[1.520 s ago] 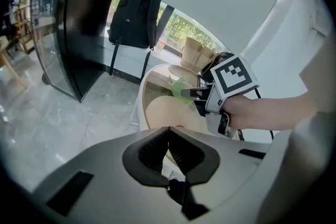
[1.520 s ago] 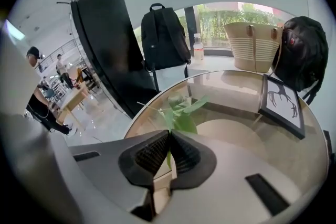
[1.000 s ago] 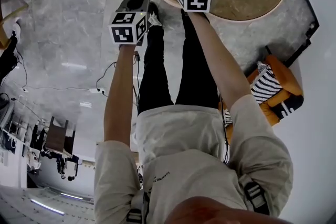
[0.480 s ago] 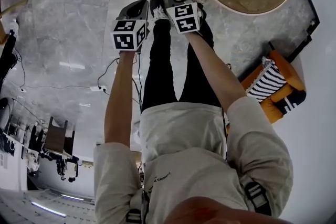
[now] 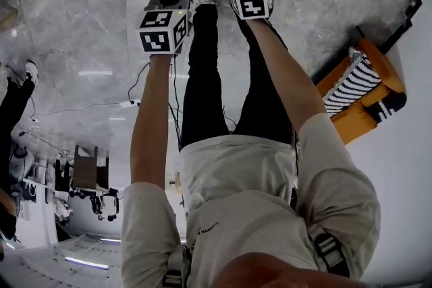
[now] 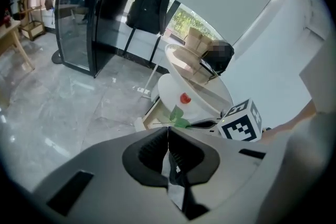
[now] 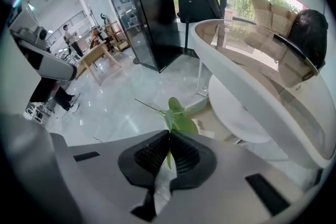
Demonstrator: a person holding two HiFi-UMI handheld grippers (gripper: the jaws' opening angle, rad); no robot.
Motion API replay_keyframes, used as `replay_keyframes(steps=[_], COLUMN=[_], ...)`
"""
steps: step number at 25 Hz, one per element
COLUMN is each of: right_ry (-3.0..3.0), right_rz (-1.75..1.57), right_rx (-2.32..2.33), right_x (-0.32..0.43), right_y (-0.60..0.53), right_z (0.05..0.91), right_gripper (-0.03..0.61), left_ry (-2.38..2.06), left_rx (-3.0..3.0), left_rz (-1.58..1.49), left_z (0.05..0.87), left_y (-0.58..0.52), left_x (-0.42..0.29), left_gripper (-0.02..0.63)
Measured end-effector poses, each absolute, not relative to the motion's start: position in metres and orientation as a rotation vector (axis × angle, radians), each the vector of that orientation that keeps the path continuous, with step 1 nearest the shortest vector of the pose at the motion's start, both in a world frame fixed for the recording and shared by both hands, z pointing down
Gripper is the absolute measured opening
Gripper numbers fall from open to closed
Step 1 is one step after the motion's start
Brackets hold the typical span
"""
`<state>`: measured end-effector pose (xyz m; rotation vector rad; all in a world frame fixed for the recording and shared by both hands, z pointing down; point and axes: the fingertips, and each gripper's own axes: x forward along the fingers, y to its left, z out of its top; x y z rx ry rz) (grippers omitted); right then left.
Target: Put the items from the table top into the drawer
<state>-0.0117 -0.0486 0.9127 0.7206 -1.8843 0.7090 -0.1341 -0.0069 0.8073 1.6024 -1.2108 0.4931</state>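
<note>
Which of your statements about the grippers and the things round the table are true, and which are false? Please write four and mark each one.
1. The right gripper holds a sprig. True.
2. The left gripper holds a red item. False: its jaws are together with nothing between them, and the red item lies on the table.
3. A black backpack is beyond the table. True.
4. The sprig's leaves are brown. False: they are green.
</note>
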Motion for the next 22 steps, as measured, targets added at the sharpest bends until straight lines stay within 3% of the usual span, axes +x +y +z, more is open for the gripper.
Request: replay_keyframes(steps=[22], right_ry=[-1.813], right_rz=[0.841], right_rx=[0.802], right_x=[0.04], right_y=[-0.056], right_z=[0.939], right_gripper=[0.051], left_ry=[-1.115], left_rx=[1.705], left_rz=[0.623], left_z=[0.814], left_y=[-0.007], left_x=[-0.095], left_gripper=[0.021])
